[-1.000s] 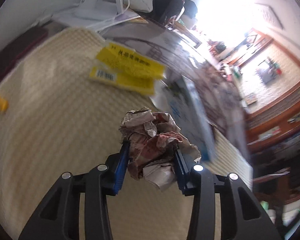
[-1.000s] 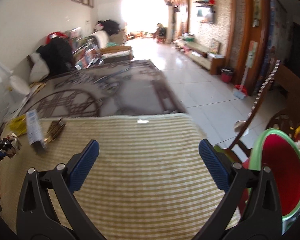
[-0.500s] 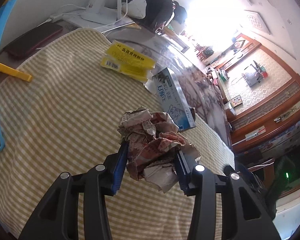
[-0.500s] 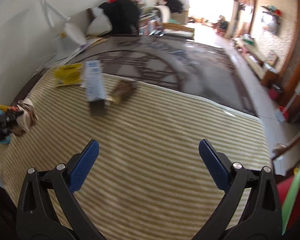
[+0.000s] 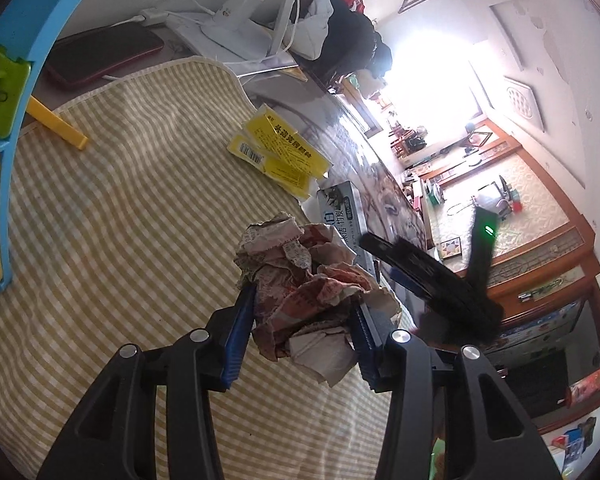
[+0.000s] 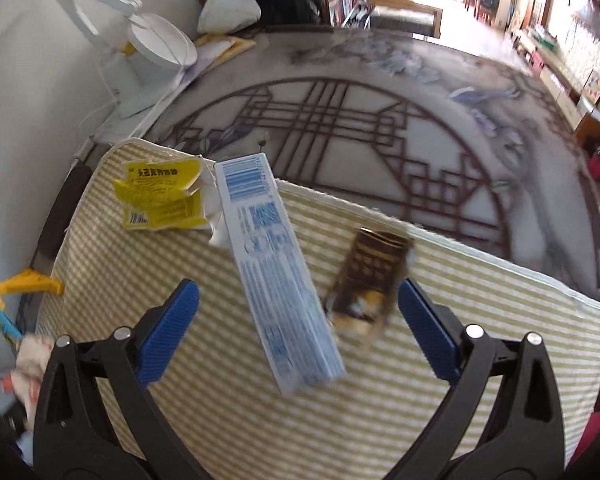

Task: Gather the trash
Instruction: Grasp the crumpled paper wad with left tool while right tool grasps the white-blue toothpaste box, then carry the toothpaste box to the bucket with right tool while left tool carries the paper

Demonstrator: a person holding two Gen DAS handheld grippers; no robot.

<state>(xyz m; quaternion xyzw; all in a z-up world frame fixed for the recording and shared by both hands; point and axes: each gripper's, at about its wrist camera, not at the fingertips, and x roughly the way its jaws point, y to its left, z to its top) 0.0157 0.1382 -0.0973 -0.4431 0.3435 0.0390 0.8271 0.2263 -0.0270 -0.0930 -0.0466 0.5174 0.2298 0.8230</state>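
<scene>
My left gripper [image 5: 302, 330] is shut on a crumpled paper wad [image 5: 300, 284] and holds it above the checked mat [image 5: 120, 240]. A torn yellow packet [image 5: 280, 156] and a long blue-white box [image 5: 340, 220] lie on the mat beyond it. My right gripper [image 6: 298, 330] is open, low over the mat [image 6: 440, 420], with the blue-white box [image 6: 276, 268] and a brown packet [image 6: 368, 280] between its fingers' line. The yellow packet [image 6: 160, 196] lies at the left. The wad shows at the left edge of the right wrist view [image 6: 28, 364].
A white desk lamp [image 6: 156, 48] and a dark phone [image 5: 104, 52] sit by the wall. A blue and yellow plastic toy [image 5: 4, 80] stands at the mat's left. The patterned tabletop [image 6: 340, 120] lies beyond the mat. The right gripper's body [image 5: 440, 276] shows beside the wad.
The right gripper has swung left and dropped toward the blue-white box and brown packet. The left gripper still holds the wad and has turned a little; the right gripper now appears in its view.
</scene>
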